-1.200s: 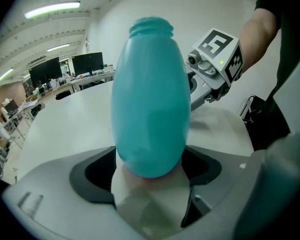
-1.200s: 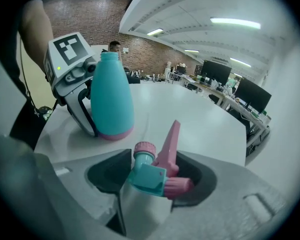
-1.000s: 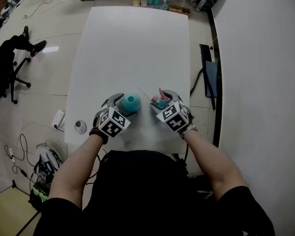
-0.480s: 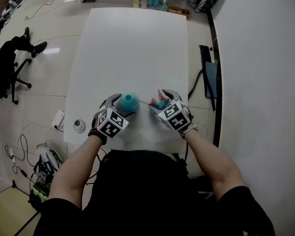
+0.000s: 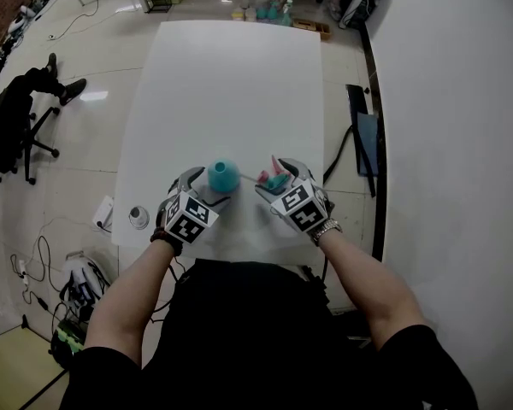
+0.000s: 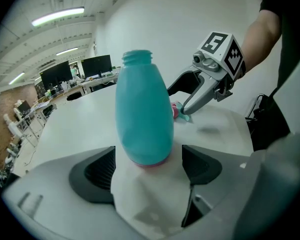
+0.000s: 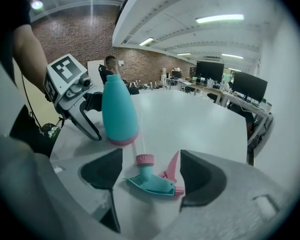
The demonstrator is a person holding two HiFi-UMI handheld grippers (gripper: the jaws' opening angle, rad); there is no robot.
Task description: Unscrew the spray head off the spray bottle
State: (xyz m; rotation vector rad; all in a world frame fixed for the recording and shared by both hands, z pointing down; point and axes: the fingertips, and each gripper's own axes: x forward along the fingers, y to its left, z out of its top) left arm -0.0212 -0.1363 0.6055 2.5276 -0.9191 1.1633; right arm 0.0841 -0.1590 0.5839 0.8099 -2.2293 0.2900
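Two marker cubes [image 5: 188,219] [image 5: 297,205], teal bottle [image 5: 223,176]

White rectangular table [image 5: 231,84], two things at its near end.
A teal plastic bottle [image 5: 223,176] stands upright, uncapped; a teal-and-pink spray head [image 5: 276,178] lies on its side just right.

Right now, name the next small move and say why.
Probably draw the right gripper back from the spray head: its jaws have just been opening, and the head lies loose on the table between them. The bottle stands upright, neck bare, so the unscrewing looks done.
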